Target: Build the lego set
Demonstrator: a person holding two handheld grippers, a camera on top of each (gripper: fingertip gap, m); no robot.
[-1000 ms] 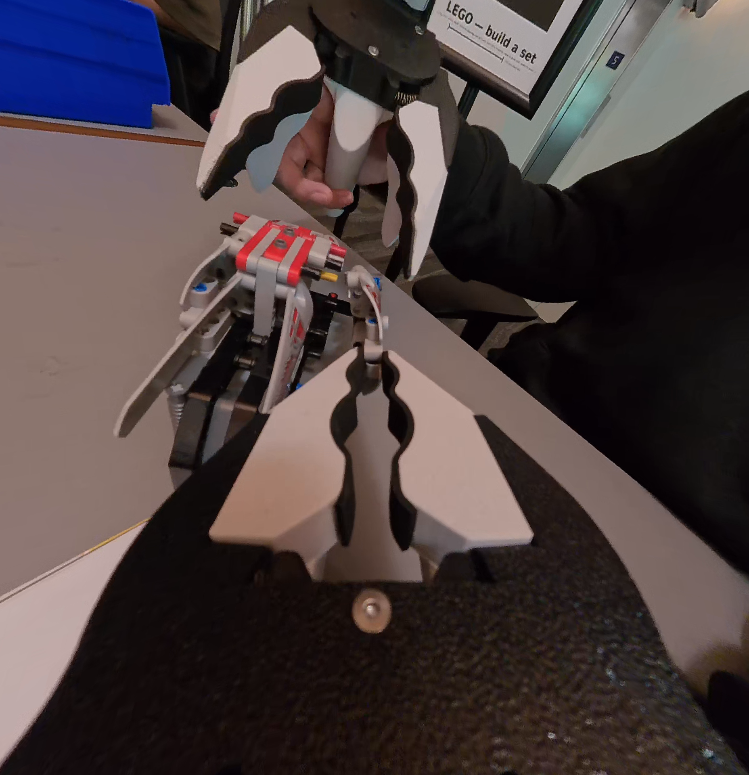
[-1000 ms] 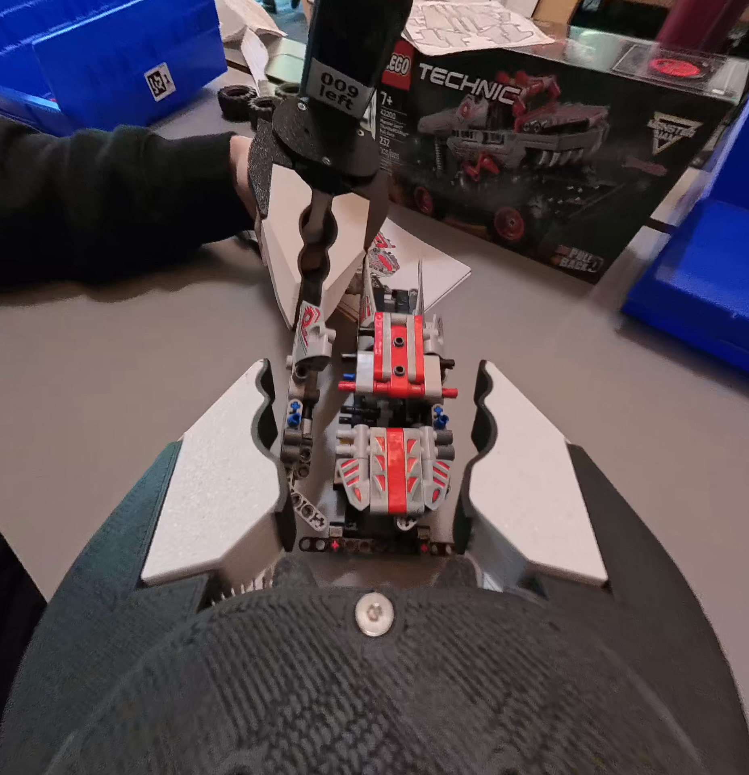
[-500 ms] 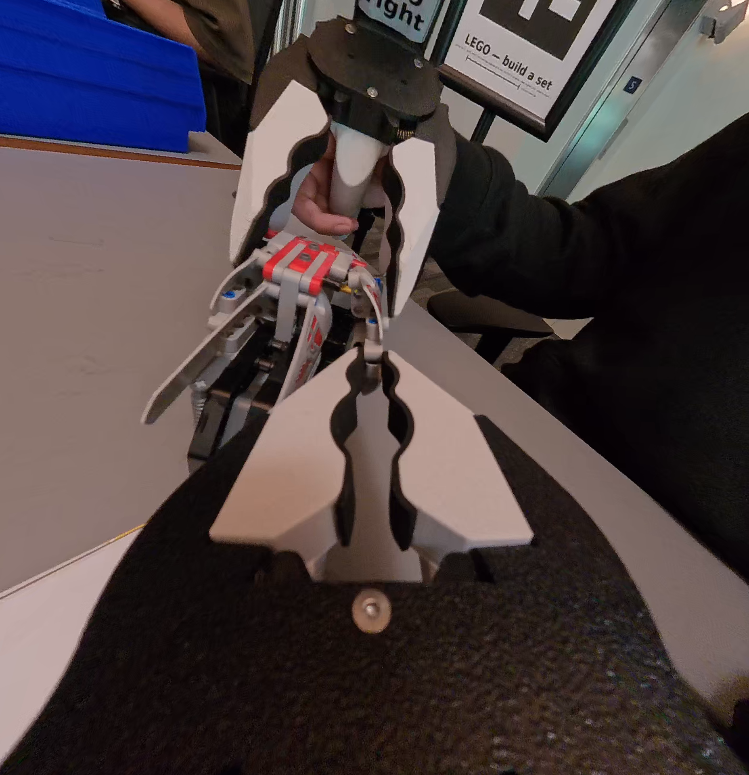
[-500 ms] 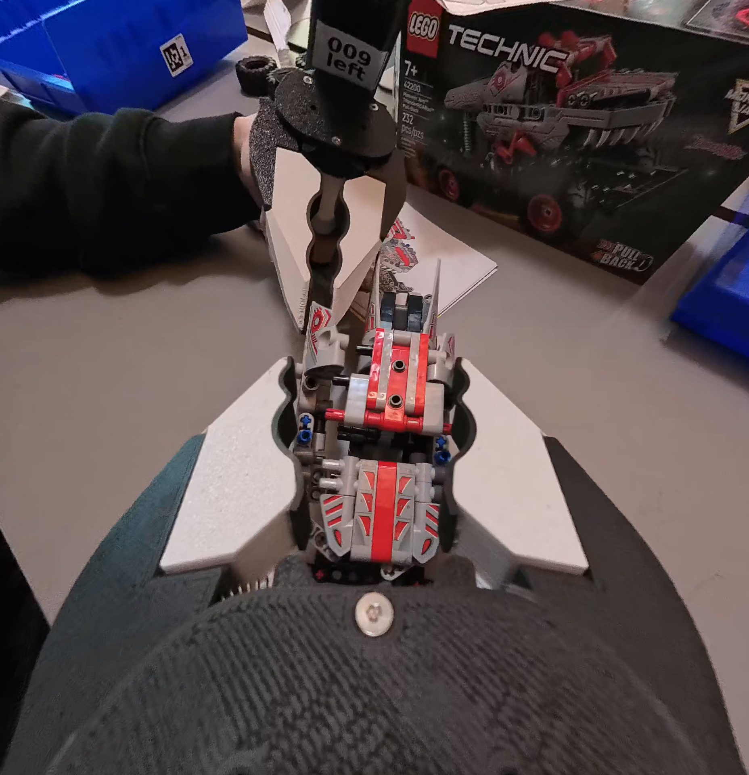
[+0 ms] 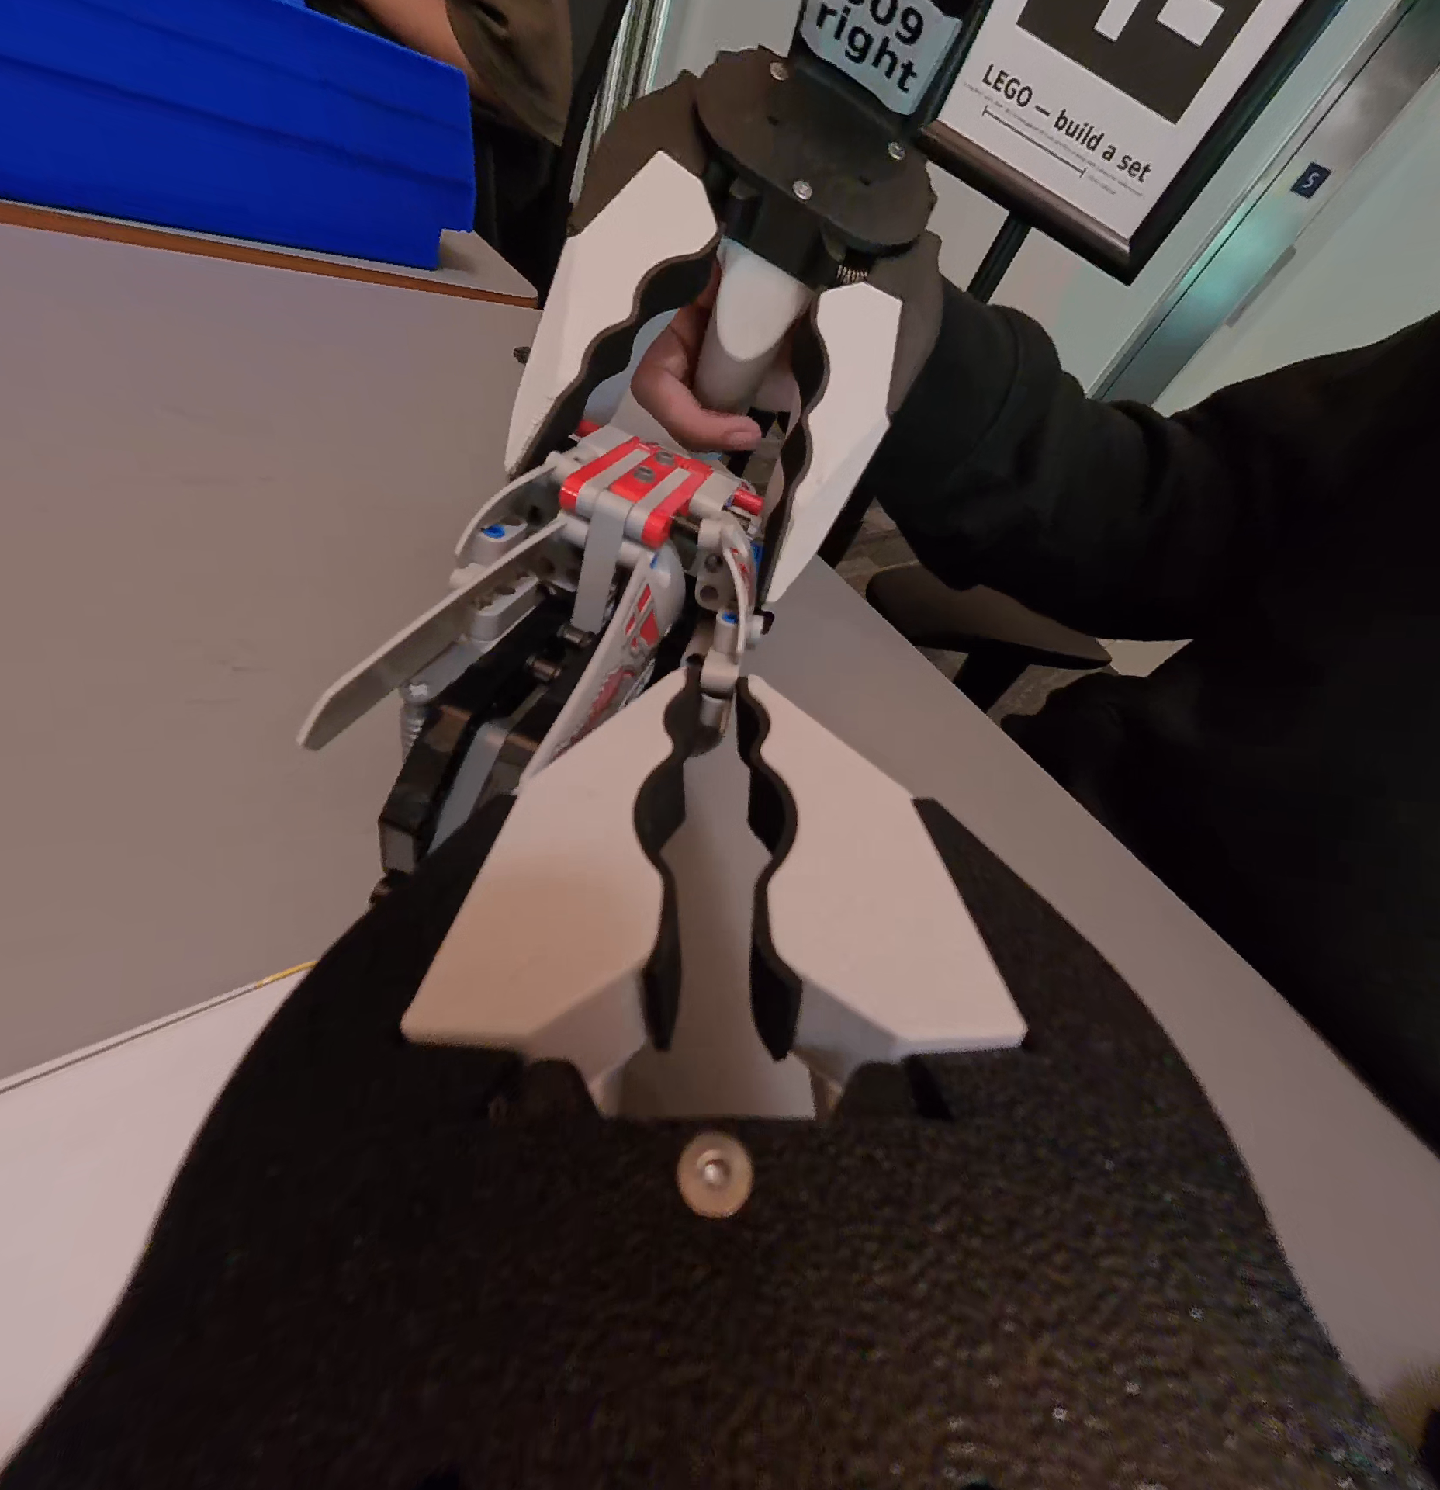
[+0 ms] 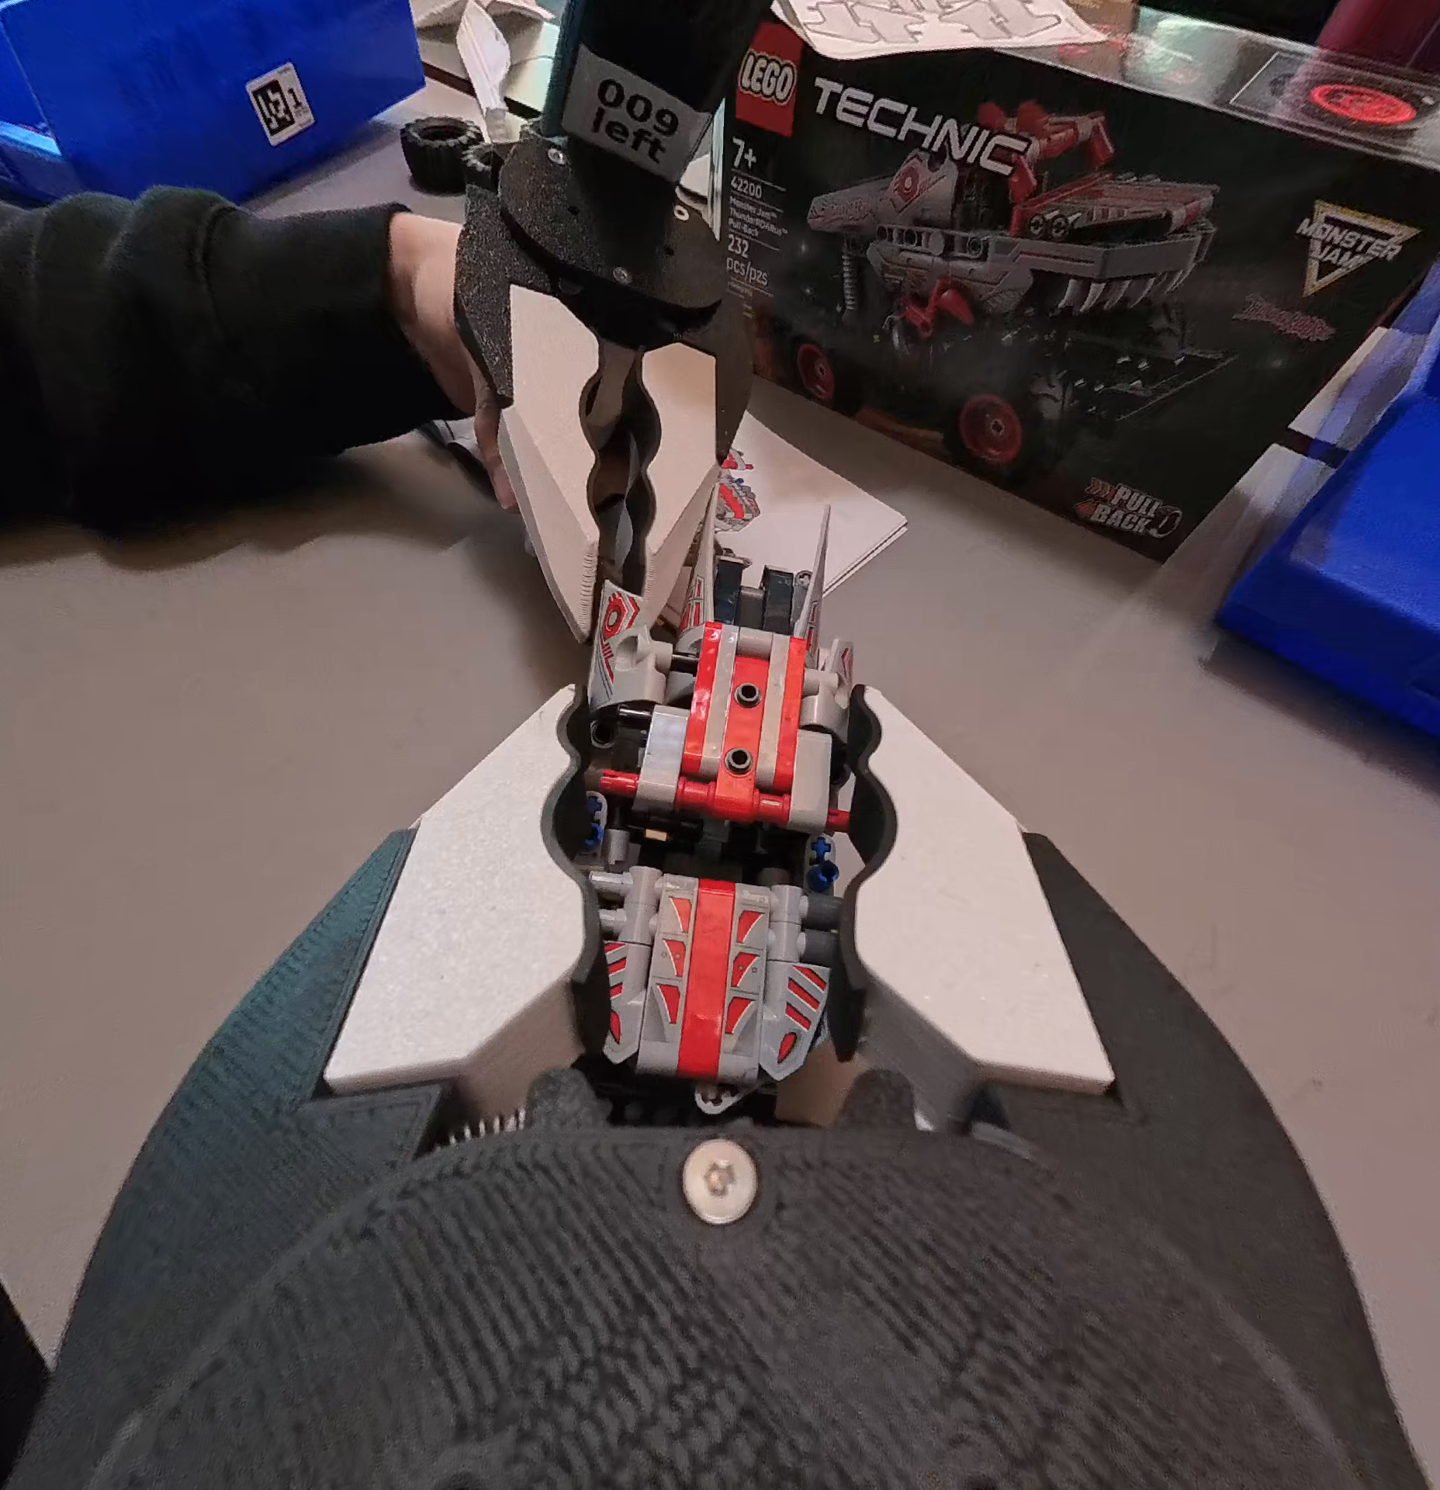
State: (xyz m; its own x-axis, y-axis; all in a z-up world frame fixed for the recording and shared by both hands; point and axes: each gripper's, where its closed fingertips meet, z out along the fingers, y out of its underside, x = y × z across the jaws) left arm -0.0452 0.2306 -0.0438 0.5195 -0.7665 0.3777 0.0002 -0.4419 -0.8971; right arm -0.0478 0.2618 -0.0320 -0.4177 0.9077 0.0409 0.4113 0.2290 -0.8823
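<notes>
Right tool (image 6: pixel 713 806) clenched around lego truck (image 6: pixel 721 846), underside hidden, left tool (image 5: pixel 713 693) pinching its grey side piece (image 5: pixel 721 661).

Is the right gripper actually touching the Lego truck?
Touching. In the right wrist view the right gripper has a pad pressed against each side of the truck, no gap showing.

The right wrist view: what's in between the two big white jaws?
The red and grey lego truck sits between them, its sides against the right gripper's jaws.
</notes>
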